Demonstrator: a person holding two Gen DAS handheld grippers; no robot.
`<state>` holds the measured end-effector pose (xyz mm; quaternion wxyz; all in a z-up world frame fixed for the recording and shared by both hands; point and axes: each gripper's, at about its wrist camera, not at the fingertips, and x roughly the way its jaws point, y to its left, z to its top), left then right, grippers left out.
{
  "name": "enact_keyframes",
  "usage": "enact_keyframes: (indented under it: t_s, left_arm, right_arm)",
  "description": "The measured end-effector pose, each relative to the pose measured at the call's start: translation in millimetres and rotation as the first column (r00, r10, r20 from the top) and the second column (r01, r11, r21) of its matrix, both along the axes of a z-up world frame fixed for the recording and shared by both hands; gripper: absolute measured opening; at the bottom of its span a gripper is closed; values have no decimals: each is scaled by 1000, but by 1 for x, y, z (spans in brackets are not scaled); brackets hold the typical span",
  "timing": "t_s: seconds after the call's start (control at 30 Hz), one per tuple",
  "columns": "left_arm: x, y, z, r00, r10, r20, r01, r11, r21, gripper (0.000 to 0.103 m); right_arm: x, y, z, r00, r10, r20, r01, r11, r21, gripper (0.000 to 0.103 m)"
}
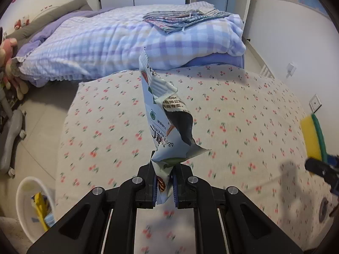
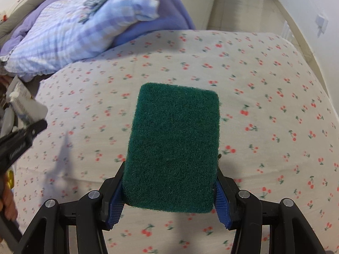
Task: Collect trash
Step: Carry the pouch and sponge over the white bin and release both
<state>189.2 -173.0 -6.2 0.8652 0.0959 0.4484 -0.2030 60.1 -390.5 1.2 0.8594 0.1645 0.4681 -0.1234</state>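
Observation:
A crumpled pale-blue snack wrapper (image 1: 165, 122) with printed text stands up from my left gripper (image 1: 164, 185), whose blue pads are shut on its lower end, above the cherry-print bed cover (image 1: 243, 114). In the right wrist view my right gripper (image 2: 169, 205) is shut on a green scouring sponge (image 2: 172, 148), its pads pressed against both long sides. The sponge's yellow side (image 1: 311, 135) and the right gripper (image 1: 322, 169) show at the right edge of the left wrist view. The left gripper (image 2: 25, 133) with the wrapper (image 2: 23, 103) shows at the left edge of the right wrist view.
A white bin (image 1: 34, 207) with yellow and blue scraps stands on the floor at lower left. A purple checked quilt (image 1: 110, 44) with folded cloths (image 1: 182, 18) lies beyond the cover. A grey chair base (image 1: 10, 135) and plush toys (image 1: 8, 63) are at the left. Wall sockets (image 1: 315, 102) sit to the right.

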Motion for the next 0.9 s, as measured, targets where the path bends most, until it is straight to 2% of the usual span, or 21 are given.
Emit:
enact_keyframes:
  t_s: [0.37,0.63,0.9]
  left_arm:
    - [-39,102,13,995,77,-61,-80,996,-36,12]
    - [-37,163,7,987,127,-102,-130,991,-26,12]
    - [-30,224,-9,964,195,-179,-200,980,-15,12]
  right_arm:
    - [19,88,15,988,146,41,-146,989,-17,61]
    - [39,156,9,965,260,22,-259,965,-40,61]
    - [62,215,-3,936,351,6,-351,936,-26,61]
